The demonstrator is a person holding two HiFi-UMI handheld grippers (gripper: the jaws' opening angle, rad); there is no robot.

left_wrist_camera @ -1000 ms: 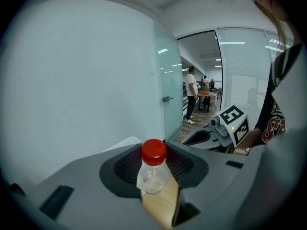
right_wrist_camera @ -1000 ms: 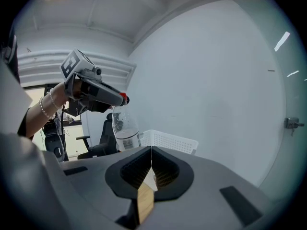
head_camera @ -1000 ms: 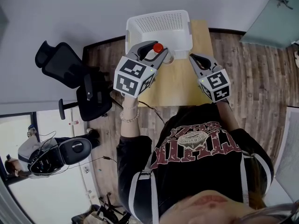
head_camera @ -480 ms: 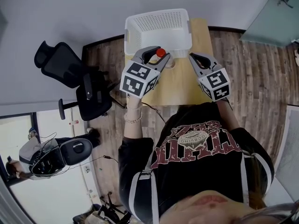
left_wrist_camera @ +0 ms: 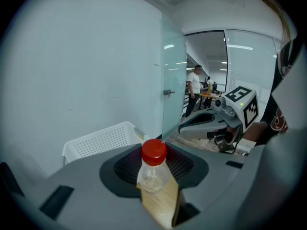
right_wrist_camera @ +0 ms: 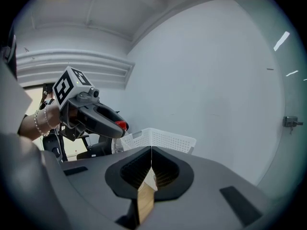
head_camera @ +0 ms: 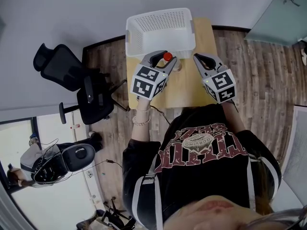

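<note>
Left tool (head_camera: 162, 57) and right tool (head_camera: 199, 58): grey moulded bodies, white cubes with black square markers; green light on the right one. Wearer: black T-shirt (head_camera: 201, 162), red print, white-striped sleeves; bead bracelet (head_camera: 139, 121), left wrist.

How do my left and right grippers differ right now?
The left gripper is shut on a clear, red-capped bottle; the right gripper is shut on nothing, jaws together. In the head view the left gripper angles rightward, the right gripper leftward. Both hang over the wooden table, just before the white basket.
</note>
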